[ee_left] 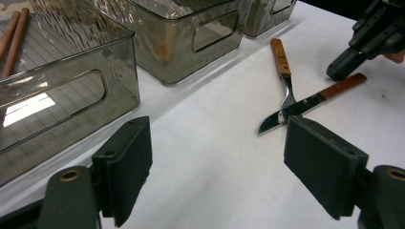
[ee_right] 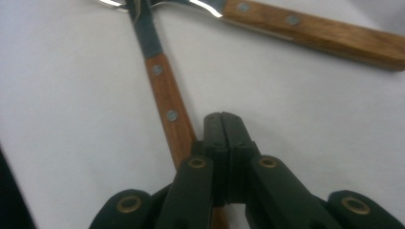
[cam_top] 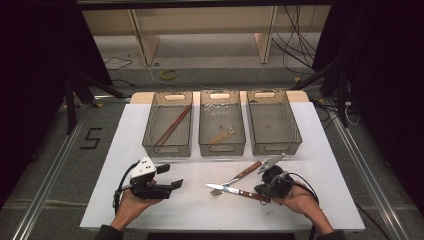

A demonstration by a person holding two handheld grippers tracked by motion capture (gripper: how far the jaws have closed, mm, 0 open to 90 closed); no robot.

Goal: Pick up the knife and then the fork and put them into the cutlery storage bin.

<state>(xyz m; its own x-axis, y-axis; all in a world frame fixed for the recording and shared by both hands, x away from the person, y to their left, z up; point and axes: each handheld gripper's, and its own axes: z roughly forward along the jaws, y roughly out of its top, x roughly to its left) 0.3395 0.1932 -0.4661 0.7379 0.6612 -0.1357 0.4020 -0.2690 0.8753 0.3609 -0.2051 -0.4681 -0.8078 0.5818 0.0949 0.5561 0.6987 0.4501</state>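
Note:
A knife [cam_top: 235, 191] and a fork [cam_top: 239, 178], both with wooden handles, lie crossed on the white table [cam_top: 200, 210]. My right gripper [cam_top: 259, 191] is shut with nothing between its jaws, and its tips hover just over the end of the knife handle [ee_right: 167, 109]. The fork handle [ee_right: 315, 31] lies beyond. My left gripper [cam_top: 171, 178] is held open at the left, pointing right toward the cutlery. Between its two pads [ee_left: 126, 164] is only bare table, with the knife blade [ee_left: 282, 117] and the right gripper [ee_left: 356, 55] farther off.
Three translucent bins stand in a row at the back. The left bin [cam_top: 150, 132] holds chopsticks [cam_top: 172, 125], the middle bin [cam_top: 222, 147] a small wooden item, and the right bin [cam_top: 295, 132] has nothing visible in it. The person's hands come in at the front edge.

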